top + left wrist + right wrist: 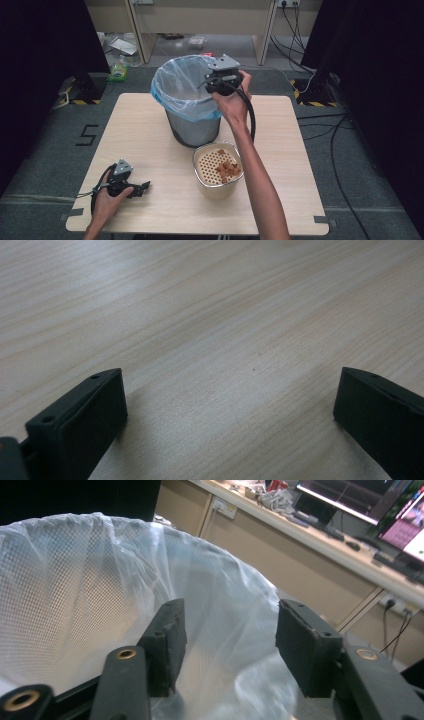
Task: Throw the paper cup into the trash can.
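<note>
- My right gripper hangs over the rim of the bin at upper centre of the high view; in the right gripper view its jaws stand apart with nothing between them, just the white bag behind
- My left gripper rests low on the table at lower left of the high view, jaws spread wide and empty over bare wood
- The brown scraps lie heaped in the right half of the cream tub, which stands just in front of the bin, near the centre of the frame
- I judge those scraps light, small and crumbly: a pinch takes only a few and some may drop, so I would close gently on the thickest part of the heap, or take the stiff tub by its rim and tip it
- The bag is thin, soft film folded over the bin's rim; a jaw could snag it and drag it in
- The table is pale smooth wood, matt, otherwise bare; things could slide on it
- Around it: grey floor, black curtains at both sides, cables at upper right, a desk across the top of the frame
</note>
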Available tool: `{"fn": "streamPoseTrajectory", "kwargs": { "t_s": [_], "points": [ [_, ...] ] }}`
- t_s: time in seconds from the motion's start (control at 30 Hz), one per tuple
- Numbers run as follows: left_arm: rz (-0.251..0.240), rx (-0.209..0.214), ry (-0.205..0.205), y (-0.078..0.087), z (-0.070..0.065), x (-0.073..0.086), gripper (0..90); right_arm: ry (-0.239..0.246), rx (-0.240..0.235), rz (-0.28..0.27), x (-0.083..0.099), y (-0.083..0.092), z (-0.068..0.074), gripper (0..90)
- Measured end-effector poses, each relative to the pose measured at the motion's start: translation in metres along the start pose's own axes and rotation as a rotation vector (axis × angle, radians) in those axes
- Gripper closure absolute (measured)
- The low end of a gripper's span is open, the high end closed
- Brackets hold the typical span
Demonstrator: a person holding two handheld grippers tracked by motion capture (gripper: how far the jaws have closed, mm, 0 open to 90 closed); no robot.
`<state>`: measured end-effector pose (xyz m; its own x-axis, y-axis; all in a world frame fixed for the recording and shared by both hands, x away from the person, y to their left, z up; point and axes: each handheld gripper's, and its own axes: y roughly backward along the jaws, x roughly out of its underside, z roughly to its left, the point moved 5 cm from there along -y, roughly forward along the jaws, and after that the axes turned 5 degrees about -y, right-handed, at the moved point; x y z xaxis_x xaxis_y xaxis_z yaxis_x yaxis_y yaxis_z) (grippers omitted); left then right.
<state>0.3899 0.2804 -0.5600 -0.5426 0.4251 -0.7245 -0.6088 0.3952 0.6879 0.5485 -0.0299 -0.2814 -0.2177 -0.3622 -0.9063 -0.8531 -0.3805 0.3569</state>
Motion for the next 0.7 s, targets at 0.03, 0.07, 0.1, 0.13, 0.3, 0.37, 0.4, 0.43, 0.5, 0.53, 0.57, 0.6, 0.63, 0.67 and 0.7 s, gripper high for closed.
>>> {"fn": "streamPoseTrajectory", "kwargs": {
  "t_s": [0.03, 0.07, 0.1, 0.13, 0.3, 0.37, 0.4, 0.43, 0.5, 0.53, 0.57, 0.6, 0.63, 0.67, 0.7],
  "points": [
    [0.0, 0.0, 0.0, 0.0, 0.0, 0.0, 0.0, -0.009, 0.003, 0.004, 0.005, 0.007, -0.009, 42.9],
    [0.0, 0.0, 0.0, 0.0, 0.0, 0.0, 0.0, -0.017, 0.002, 0.006, 0.008, 0.011, -0.014, 42.4],
    [0.0, 0.0, 0.0, 0.0, 0.0, 0.0, 0.0, -0.029, 0.003, 0.006, 0.011, 0.015, -0.019, 42.2],
    [0.0, 0.0, 0.0, 0.0, 0.0, 0.0, 0.0, -0.04, 0.008, 0.0, 0.014, 0.019, -0.023, 41.8],
    [0.0, 0.0, 0.0, 0.0, 0.0, 0.0, 0.0, -0.077, 0.009, 0.001, 0.032, 0.038, -0.04, 39.2],
    [0.001, 0.0, 0.0, 0.0, 0.0, 0.0, 0.0, -0.084, 0.011, -0.002, 0.039, 0.046, -0.045, 38.6],
    [0.001, 0.0, 0.0, 0.0, 0.0, 0.0, 0.0, -0.084, 0.011, -0.002, 0.039, 0.046, -0.045, 38.6],
    [0.001, 0.0, 0.0, 0.0, 0.0, 0.0, 0.0, -0.089, 0.014, -0.002, 0.046, 0.053, -0.049, 38.1],
    [0.001, 0.001, 0.001, 0.0, 0.0, 0.0, 0.0, -0.096, 0.022, 0.005, 0.054, 0.059, -0.054, 37.4],
    [0.001, 0.001, 0.001, 0.0, 0.0, 0.0, 0.0, -0.1, 0.021, 0.01, 0.058, 0.062, -0.055, 37.3],
    [-0.001, 0.0, 0.002, 0.0, 0.0, 0.0, 0.0, -0.102, 0.021, 0.013, 0.063, 0.065, -0.057, 37.3],
    [-0.001, 0.0, 0.002, 0.0, 0.0, 0.0, 0.0, -0.102, 0.021, 0.013, 0.063, 0.065, -0.057, 37.3],
    [0.001, 0.0, 0.0, 0.0, 0.0, 0.0, 0.0, -0.101, 0.024, 0.015, 0.067, 0.068, -0.058, 37.2],
    [0.0, 0.0, 0.002, 0.0, 0.0, 0.0, 0.0, -0.105, 0.027, 0.016, 0.077, 0.073, -0.061, 37.1],
    [0.0, 0.0, 0.002, 0.0, 0.0, 0.0, 0.0, -0.105, 0.027, 0.016, 0.077, 0.073, -0.061, 37.1]
  ]
}}
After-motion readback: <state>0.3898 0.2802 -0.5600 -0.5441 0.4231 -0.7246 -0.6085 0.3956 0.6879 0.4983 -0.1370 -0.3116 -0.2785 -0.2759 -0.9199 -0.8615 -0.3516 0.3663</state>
